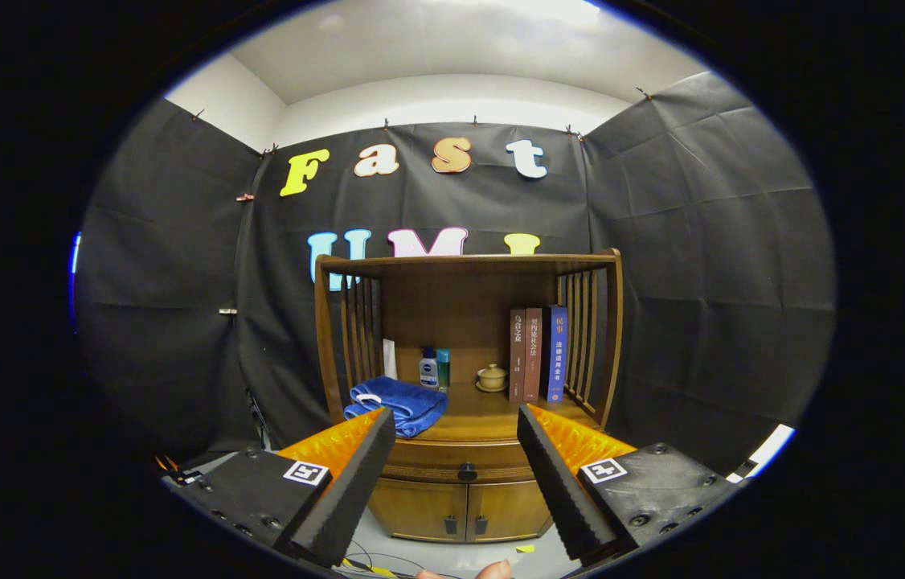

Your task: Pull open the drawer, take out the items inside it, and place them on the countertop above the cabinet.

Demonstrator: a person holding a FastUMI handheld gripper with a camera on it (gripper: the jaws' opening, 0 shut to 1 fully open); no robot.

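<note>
A wooden cabinet (pixel 464 490) stands against the black cloth wall, straight ahead of me. Its drawer (pixel 452 461) is shut, with a dark round knob (pixel 467 472) at the middle of its front. The countertop (pixel 485 418) lies just above the drawer, under a slatted wooden hutch. My gripper (pixel 456 422) is open and holds nothing. Its fingers (pixel 356 482) stand wide apart, some way short of the cabinet, with the knob framed between them. What is in the drawer is hidden.
On the countertop lie a folded blue towel (pixel 400 404) at the left, two small bottles (pixel 434 368), a small lidded cup (pixel 492 377) and three upright books (pixel 538 354) at the right. Two small doors (pixel 464 511) close the cabinet below the drawer. A fingertip (pixel 493 569) shows below.
</note>
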